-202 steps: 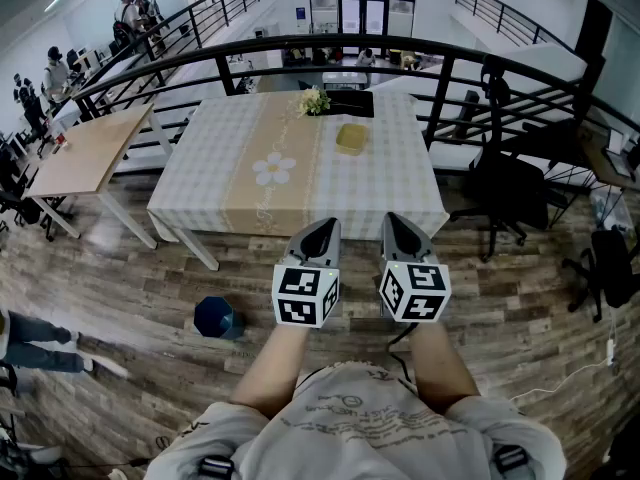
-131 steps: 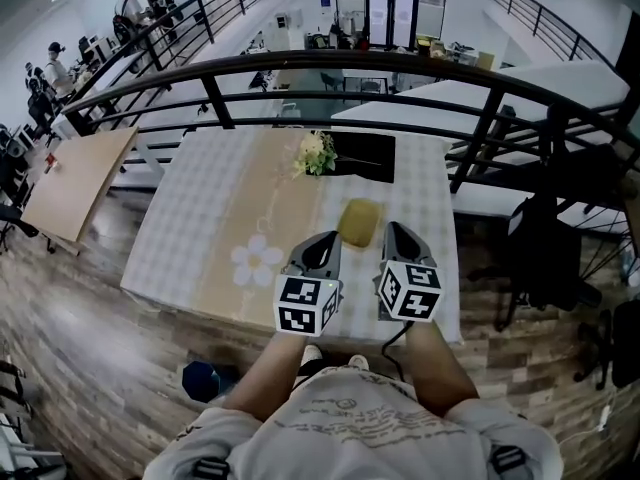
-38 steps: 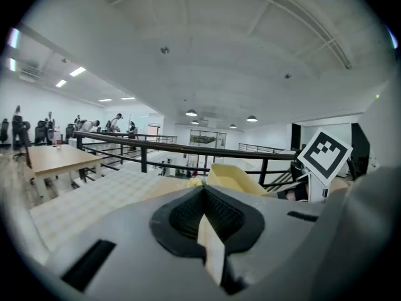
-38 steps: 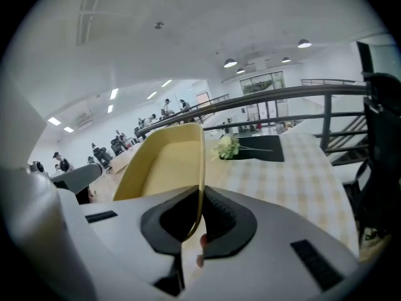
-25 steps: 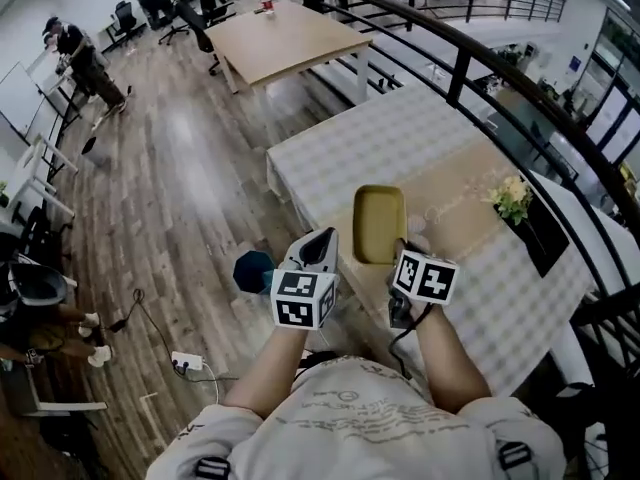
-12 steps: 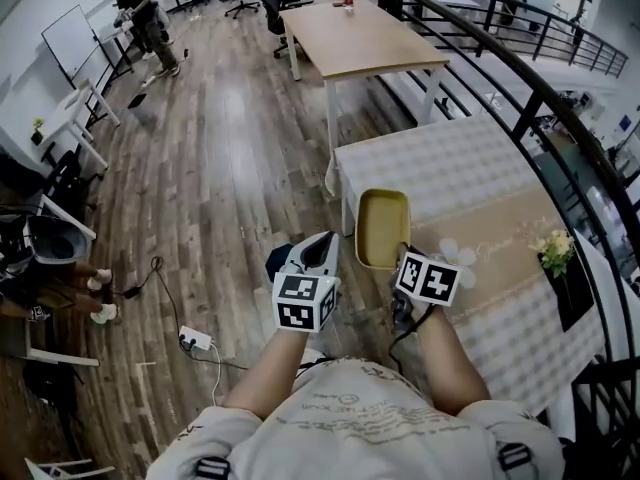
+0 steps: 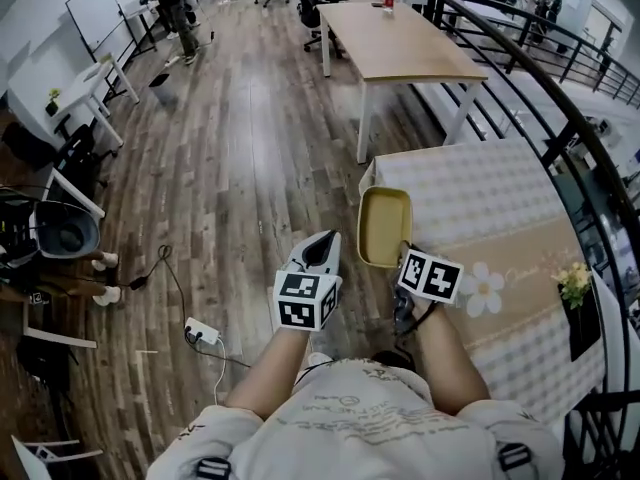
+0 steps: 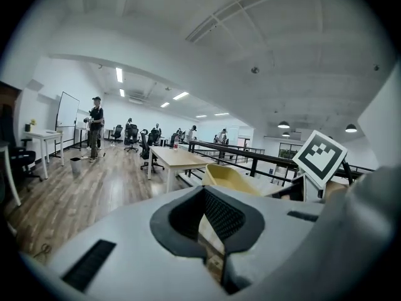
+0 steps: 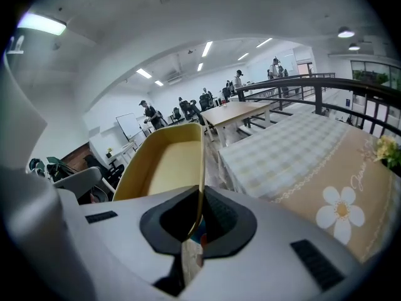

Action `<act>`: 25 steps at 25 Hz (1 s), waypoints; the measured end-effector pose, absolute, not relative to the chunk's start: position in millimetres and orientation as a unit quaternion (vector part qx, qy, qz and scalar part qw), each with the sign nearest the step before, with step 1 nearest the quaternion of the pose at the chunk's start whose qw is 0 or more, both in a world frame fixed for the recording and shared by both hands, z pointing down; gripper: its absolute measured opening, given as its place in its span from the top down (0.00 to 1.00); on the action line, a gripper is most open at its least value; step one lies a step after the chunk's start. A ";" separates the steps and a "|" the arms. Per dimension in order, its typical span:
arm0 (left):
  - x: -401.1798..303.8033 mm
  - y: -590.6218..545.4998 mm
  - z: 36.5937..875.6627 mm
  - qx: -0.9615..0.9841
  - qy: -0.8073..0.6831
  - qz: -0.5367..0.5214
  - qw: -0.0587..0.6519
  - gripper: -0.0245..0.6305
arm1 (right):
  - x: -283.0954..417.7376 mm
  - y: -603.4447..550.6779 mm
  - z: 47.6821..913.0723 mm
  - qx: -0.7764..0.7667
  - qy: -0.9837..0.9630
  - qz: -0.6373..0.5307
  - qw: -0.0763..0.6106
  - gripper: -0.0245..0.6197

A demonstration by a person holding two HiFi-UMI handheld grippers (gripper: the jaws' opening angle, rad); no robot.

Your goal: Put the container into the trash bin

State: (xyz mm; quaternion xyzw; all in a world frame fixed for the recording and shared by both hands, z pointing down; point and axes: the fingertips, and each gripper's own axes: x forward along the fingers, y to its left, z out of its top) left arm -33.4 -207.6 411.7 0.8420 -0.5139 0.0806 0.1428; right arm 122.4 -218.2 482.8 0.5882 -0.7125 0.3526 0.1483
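The right tool is clamped on the rim of the yellow container, holding it in the air over the floor beside the corner of the checked surface. The left tool is closed and empty. This looks like the carry step. No trash bin shows, so the next move calls for finding it.

Yellow container aloft, rim in right claw.

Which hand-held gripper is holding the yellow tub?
The right hand-held gripper: its jaws pinch the rim of the yellow container. The left hand-held gripper beside it holds nothing.
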 end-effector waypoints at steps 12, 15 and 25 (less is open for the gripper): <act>-128.4 -217.1 467.9 0.791 -0.569 0.072 0.213 0.96 | 28.7 -247.0 525.0 0.528 -0.736 0.360 0.221 0.95; -152.4 -221.6 484.8 0.774 -0.585 0.077 0.231 0.96 | 4.7 -257.3 542.8 0.508 -0.741 0.367 0.241 0.95; -224.9 -233.0 554.7 0.714 -0.627 0.096 0.295 0.96 | -56.6 -286.5 644.1 0.459 -0.727 0.377 0.345 0.95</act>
